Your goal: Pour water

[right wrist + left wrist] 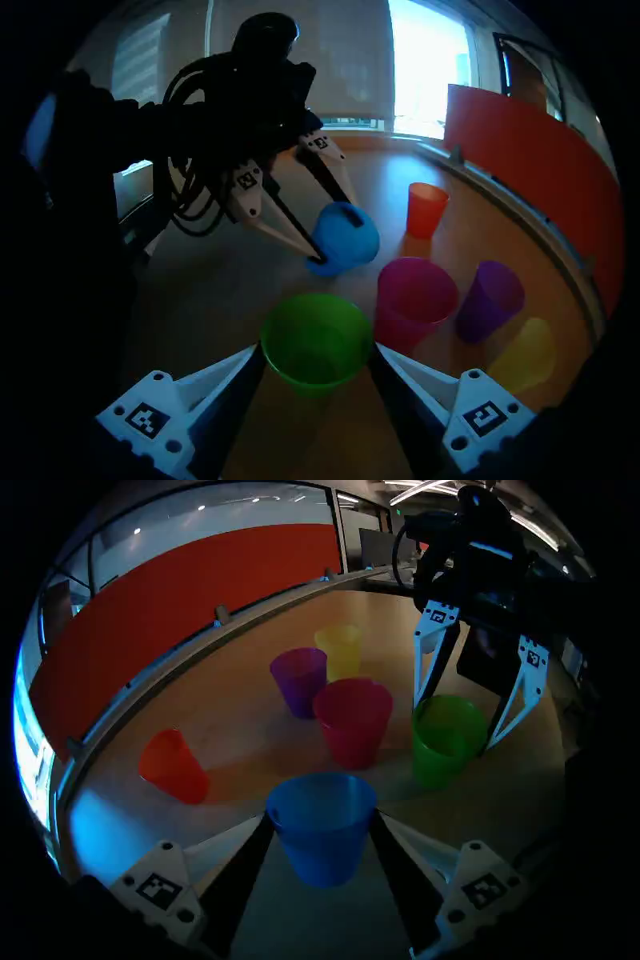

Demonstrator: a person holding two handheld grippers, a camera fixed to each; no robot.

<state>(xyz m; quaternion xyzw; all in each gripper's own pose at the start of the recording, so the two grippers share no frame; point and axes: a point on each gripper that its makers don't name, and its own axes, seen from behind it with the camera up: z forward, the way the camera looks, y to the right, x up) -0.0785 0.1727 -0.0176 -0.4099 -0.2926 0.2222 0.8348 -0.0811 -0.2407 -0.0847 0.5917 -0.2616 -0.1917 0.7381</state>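
You've got left gripper [322, 818] clamped on blue cup [320, 844], right gripper [317, 348] on green cup [314, 332]. Right gripper view: blue cup tilted. Left gripper view: green cup upright nr pink cup [354, 720].

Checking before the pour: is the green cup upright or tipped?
Upright: the green cup has its rim facing up and its base on the wooden table, between the right gripper's fingers.

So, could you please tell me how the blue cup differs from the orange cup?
The blue cup is clamped between the left tongs; the orange cup stands free on the table, untouched. The blue cup is nearest the left gripper's camera; the orange cup sits farther off by the table's edge. Both are plain, tapered, open-topped cups.
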